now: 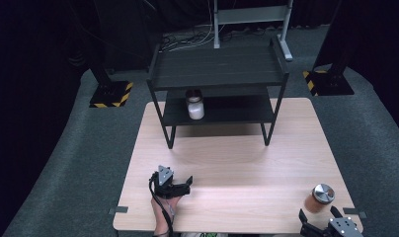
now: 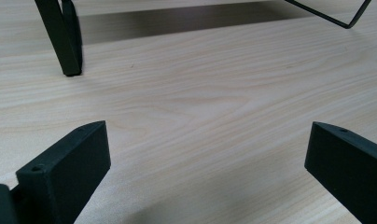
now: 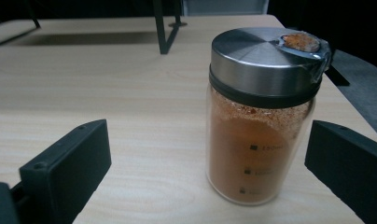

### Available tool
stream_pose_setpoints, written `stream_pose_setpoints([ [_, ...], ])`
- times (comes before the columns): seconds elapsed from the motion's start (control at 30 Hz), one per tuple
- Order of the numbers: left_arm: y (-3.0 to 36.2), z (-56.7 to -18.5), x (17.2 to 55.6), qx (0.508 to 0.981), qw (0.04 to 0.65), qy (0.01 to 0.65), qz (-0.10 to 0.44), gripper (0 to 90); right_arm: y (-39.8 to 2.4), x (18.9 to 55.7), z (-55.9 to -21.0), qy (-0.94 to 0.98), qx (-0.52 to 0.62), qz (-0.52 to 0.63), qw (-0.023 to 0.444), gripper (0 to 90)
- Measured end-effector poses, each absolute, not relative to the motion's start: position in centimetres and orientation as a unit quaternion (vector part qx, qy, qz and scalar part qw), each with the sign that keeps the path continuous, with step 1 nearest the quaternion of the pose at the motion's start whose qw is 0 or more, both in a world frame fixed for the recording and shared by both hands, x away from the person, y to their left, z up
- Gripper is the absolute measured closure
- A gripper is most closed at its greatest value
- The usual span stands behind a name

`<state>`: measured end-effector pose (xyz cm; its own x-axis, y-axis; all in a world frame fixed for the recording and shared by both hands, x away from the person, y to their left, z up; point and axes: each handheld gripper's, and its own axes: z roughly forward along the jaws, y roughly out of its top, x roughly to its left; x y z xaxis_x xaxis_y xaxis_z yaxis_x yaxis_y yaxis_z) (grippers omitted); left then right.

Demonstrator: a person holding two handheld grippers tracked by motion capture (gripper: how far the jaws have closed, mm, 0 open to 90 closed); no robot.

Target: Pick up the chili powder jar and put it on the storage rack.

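Down at the near left of the pale wooden table (image 1: 237, 163), the left gripper (image 1: 190, 183) rests low over the bare wood, held by a hand (image 1: 164, 207) that comes in from the near edge, with a grey three-cornered plate (image 1: 163, 174) on top and a cable trailing back along the forearm. Its jaws are spread wide with nothing between them; the left gripper view looks across open tabletop toward a black leg (image 2: 65, 37) of the rack.

Farther back, at the middle of the table's far side, stands a black two-tier metal shelf rack (image 1: 219, 74). On its lower shelf, left of centre, sits a small glass jar (image 1: 195, 104) with white contents and a dark lid.

Over at the near right corner stands a spice jar (image 1: 318, 198), upright on the table, with a brushed-metal lid (image 3: 266, 58) and orange-red powder inside. Faint measuring marks show on the glass, and a small opening at the lid's far right edge is crusted with powder. The right gripper (image 1: 320, 218) sits just beyond the near edge, right behind the jar. Its jaws are spread wide; in the right gripper view the jar stands ahead of them, toward the right-hand jaw, touching neither.
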<state>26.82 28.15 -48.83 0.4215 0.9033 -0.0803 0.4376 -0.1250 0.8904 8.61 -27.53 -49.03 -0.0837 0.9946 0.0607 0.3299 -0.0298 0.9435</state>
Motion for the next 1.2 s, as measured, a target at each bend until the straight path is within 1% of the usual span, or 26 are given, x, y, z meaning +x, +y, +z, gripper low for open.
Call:
stream_pose_setpoints([
  [0.13, 28.2, -48.9, 26.8, 0.704, 0.463, 0.475, 0.252, 0.2, -27.8, 8.6, -50.8, 0.576, 0.552, 0.457, 0.392, 0.0],
  [0.33, 28.2, -48.9, 26.8, 0.706, 0.462, 0.474, 0.253, 0.2, -27.7, 9.1, -52.1, 0.571, 0.547, 0.453, 0.412, 0.0],
  [0.53, 28.1, -48.8, 26.8, 0.706, 0.461, 0.474, 0.253, 0.2, -28.2, 10.1, -52.8, 0.563, 0.557, 0.449, 0.414, 0.0],
  [1.2, 28.2, -48.9, 26.8, 0.706, 0.463, 0.474, 0.252, 0.2, -29.1, 12.0, -52.1, 0.571, 0.562, 0.436, 0.409, 0.0],
])
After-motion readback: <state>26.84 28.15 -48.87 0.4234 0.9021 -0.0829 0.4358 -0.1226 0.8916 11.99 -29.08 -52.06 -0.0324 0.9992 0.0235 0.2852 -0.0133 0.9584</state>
